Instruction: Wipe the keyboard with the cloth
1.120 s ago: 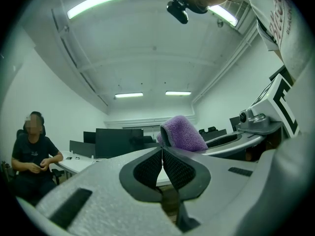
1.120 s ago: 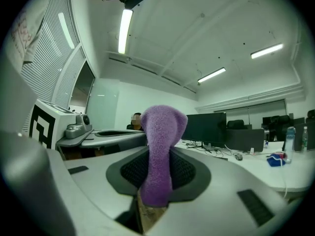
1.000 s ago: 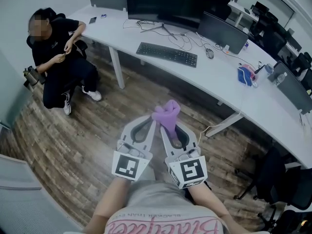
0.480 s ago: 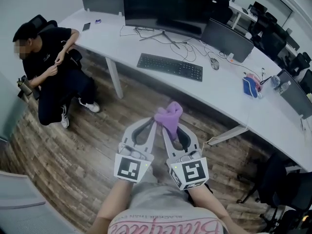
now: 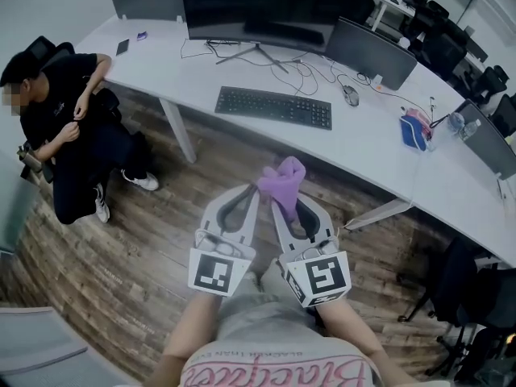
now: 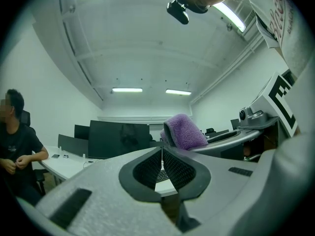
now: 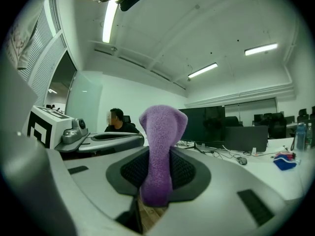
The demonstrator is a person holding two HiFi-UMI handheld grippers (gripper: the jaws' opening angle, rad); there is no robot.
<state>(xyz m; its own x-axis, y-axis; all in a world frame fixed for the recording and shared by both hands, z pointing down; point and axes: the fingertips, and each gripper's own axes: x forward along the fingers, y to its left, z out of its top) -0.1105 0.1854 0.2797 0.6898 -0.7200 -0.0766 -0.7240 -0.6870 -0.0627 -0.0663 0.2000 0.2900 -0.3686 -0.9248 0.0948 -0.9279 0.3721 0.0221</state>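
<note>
Head view looks down on 2 grippers held side by side in front of the person's body, above a wooden floor [image 5: 121,240] and well apart from the white desk [image 5: 379,151] ahead. The right gripper [image 5: 289,204] is clamped on a purple cloth [image 5: 282,177], which stands up out of its jaws as a folded bunch. The right gripper view shows the fabric pinched between the 2 pads [image 7: 184,172], with a short tail hanging below them. The left gripper [image 5: 251,193] holds nothing, and its own view shows the jaws pressed together with only a thin slit between them. The black keyboard [image 5: 274,107] lies on the desk in front of a large monitor [image 5: 258,6], with a mouse [image 5: 349,95] and loose cables [image 5: 302,71] near its right end. Wiping has not begun, as the cloth is nowhere near the keys. Several things could go wrong from here. Because the cloth sticks up as a narrow bunch, the hard jaw tips could strike the keys instead of the fabric. Nothing holds the keyboard down, so a 1-handed sweep may shove it into the cables or the mouse unless the left gripper steadies it. Drag across the keys might also tug the cloth out of the pinch. A seated person [image 5: 60,127] at the desk's left end is well clear.
</note>
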